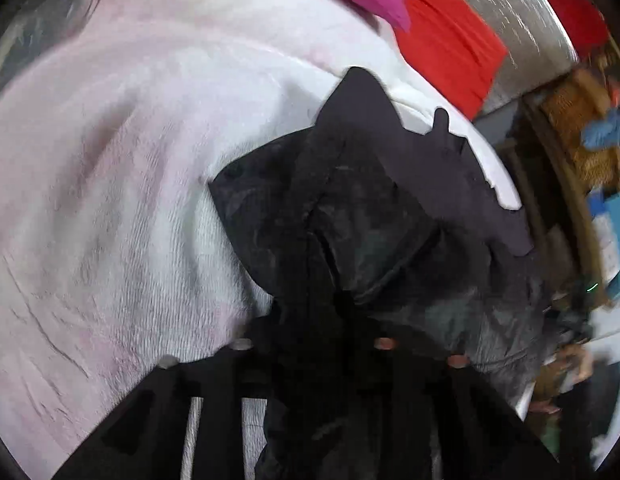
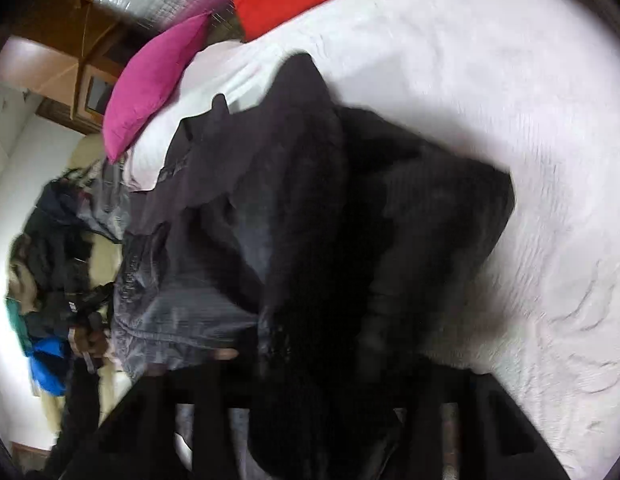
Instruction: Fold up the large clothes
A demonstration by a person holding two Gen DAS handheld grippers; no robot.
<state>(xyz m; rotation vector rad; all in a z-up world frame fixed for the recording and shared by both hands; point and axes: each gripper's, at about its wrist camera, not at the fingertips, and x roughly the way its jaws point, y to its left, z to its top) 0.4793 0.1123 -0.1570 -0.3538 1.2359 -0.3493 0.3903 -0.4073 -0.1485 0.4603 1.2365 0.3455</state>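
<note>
No readable writing on the dark jacket [image 1: 350, 208] over the white bedspread [image 1: 109, 200].

Below my grippers, a bed [image 1: 109, 160] covered with a white textured bedspread [image 2: 530, 160]. Lying on it: one dark jacket [image 1: 350, 208], crumpled, central; one magenta pillow [image 2: 153, 80] and one red pillow [image 1: 450, 52] at the head end.

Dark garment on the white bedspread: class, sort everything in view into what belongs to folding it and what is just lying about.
Belongs to the job:
- dark garment
- left gripper, clamped on its fabric
- right gripper, clamped on its fabric
- white bedspread, the folding surface

Just lying about:
- pink pillow
- red pillow
- heap of clothes beside the bed
</note>
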